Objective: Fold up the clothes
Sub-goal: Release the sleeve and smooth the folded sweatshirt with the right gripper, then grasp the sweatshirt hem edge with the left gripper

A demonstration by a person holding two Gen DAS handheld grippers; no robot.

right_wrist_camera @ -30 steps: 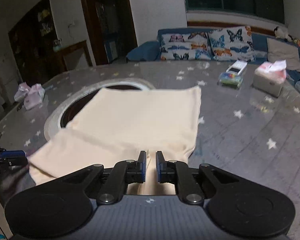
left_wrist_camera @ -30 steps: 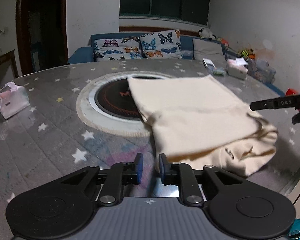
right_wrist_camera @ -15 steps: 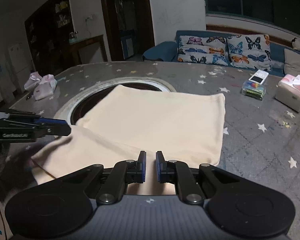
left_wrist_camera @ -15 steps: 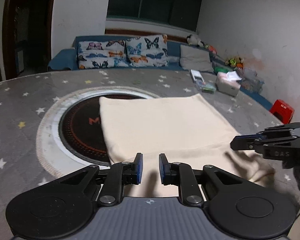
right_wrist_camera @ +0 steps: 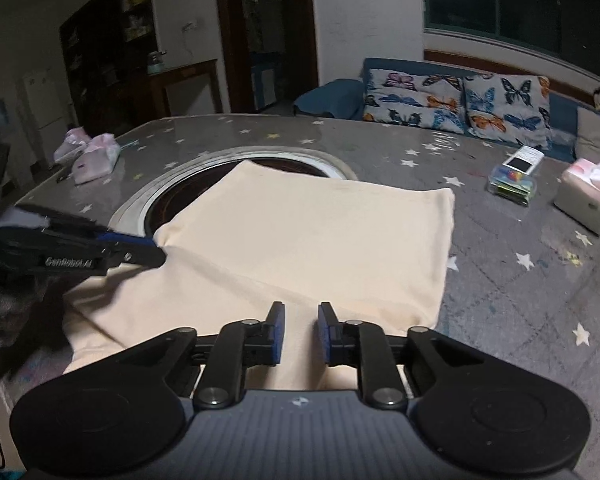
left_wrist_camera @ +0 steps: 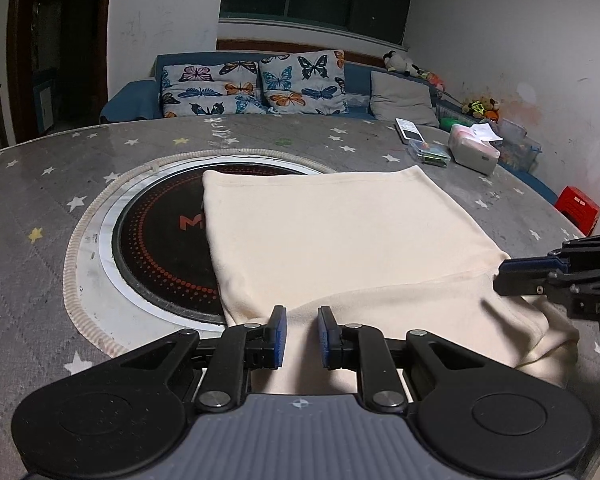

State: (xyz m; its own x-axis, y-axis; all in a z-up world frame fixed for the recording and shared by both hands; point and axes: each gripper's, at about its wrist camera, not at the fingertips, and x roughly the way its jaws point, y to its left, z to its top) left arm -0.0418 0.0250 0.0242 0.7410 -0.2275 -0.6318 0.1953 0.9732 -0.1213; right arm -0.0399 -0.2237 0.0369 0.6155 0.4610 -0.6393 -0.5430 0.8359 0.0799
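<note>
Where sofa (left_wrist_camera: 236, 92) backs star-print table (left_wrist_camera: 40, 200), cream garment (left_wrist_camera: 340, 240) (folded)

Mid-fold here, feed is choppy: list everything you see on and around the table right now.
garment: 1, cream, flat across table centre, partly over hob
hob: 1, black, round, set in table
table: 1, grey, star print
tissue box: 1, white-pink, far right
clear case: 1, beside tissue box
tissue packs: pink, far left
butterfly cushions: 2, on blue sofa
left gripper: open, over garment's near edge
right gripper: open, over garment's near edge
</note>
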